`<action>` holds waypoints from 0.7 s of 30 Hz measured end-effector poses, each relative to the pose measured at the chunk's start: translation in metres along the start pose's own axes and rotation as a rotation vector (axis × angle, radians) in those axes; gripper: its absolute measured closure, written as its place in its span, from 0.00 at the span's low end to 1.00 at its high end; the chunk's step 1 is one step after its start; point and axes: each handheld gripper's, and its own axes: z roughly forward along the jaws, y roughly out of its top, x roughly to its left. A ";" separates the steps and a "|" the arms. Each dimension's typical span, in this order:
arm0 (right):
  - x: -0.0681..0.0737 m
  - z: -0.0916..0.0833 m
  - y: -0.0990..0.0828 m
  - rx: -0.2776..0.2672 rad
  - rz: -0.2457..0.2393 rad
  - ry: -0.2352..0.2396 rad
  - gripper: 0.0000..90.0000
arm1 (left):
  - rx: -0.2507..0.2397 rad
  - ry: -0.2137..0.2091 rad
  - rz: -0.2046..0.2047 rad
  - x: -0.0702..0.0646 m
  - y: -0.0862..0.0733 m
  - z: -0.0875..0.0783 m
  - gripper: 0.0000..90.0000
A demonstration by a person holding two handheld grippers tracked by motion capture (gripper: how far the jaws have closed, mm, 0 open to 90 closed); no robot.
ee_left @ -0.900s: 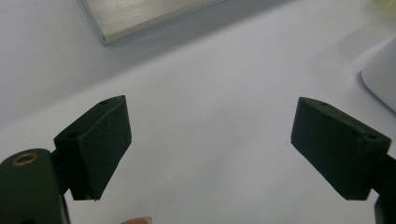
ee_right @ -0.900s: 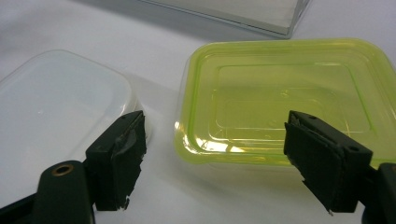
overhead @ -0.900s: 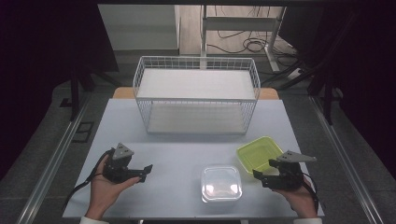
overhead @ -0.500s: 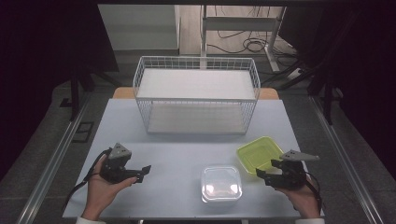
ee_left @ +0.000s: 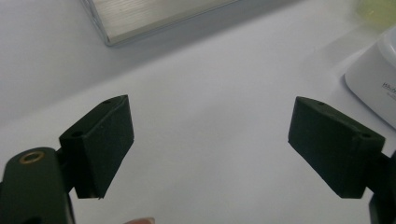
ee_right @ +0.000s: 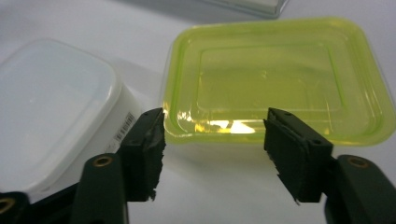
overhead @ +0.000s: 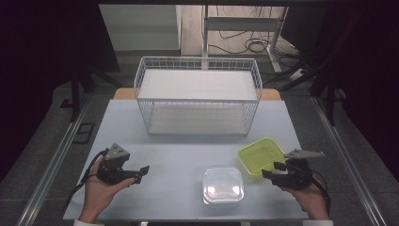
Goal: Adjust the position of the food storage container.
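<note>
Right gripper [ee_right: 212, 149] jaws apart, empty, facing near rim of yellow lid [ee_right: 275, 84]. Lid flat on table [overhead: 183, 160], just beside white box [overhead: 223, 185]. Left gripper [ee_left: 210, 144] wide open, empty. Risk: thin rim slips, lid skids; jaw nudges box.

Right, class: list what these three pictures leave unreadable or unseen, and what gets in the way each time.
- Printed label on the white plastic container: right gripper view, too small and blurred, partly behind a black jaw.
- That container's contents: high view, its frosted lid glares.
- Yellow-green translucent plastic lid: its near edge sits behind the right gripper.
- White wire basket: left gripper view, cut off by the top edge.
</note>
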 end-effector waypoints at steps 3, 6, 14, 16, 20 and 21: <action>-0.002 0.000 0.000 0.037 -0.008 0.006 0.58 | 0.023 0.012 0.021 -0.001 -0.001 0.001 0.15; -0.001 0.000 0.002 0.106 -0.040 0.046 0.83 | 0.025 0.012 0.026 -0.003 -0.002 0.002 0.15; 0.010 0.001 0.009 0.215 -0.159 0.067 0.99 | 0.037 0.039 0.060 -0.008 -0.004 0.001 0.15; 0.012 0.003 0.009 0.217 -0.178 0.078 0.99 | 0.037 0.032 0.058 -0.009 -0.004 0.002 0.15; 0.014 0.008 0.007 0.241 -0.206 0.112 0.99 | 0.045 0.032 0.056 -0.008 -0.001 0.004 0.15; 0.014 0.009 0.006 0.254 -0.218 0.114 0.99 | 0.041 0.032 0.057 -0.008 0.000 0.005 0.15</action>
